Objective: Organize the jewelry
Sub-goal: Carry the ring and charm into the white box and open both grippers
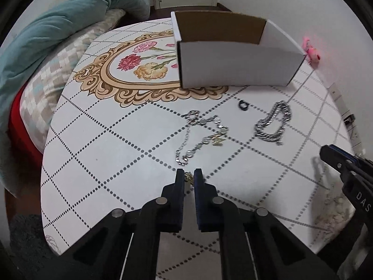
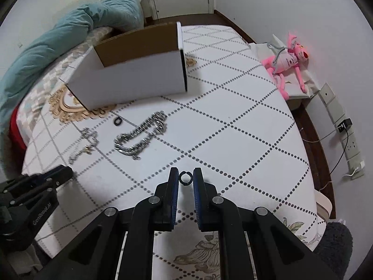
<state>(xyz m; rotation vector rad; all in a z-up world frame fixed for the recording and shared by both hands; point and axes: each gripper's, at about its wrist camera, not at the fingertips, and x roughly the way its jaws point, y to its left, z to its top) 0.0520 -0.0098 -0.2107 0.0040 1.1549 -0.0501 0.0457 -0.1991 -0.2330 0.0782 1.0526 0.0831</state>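
Note:
My left gripper [image 1: 188, 175] is nearly shut on a small gold jewelry piece [image 1: 188, 177] low over the table. Ahead lie a thin silver chain with a gold pendant [image 1: 202, 135], a thick silver chain [image 1: 272, 123] and a black ring [image 1: 243, 105]. My right gripper [image 2: 185, 175] is closed around a second black ring [image 2: 185, 177] between its fingertips. The open white cardboard box [image 1: 233, 63] stands at the back; it also shows in the right wrist view [image 2: 130, 79]. The thick chain [image 2: 139, 135] and a black ring [image 2: 118, 120] lie left of the right gripper.
The white table [image 2: 233, 121] has a dotted diamond pattern and a floral medallion [image 1: 130, 70]. A bed with a teal duvet [image 1: 46, 37] lies left. A pink plush toy [image 2: 286, 63] and wall sockets [image 2: 345, 130] are right. The left gripper shows in the right view [image 2: 46, 177].

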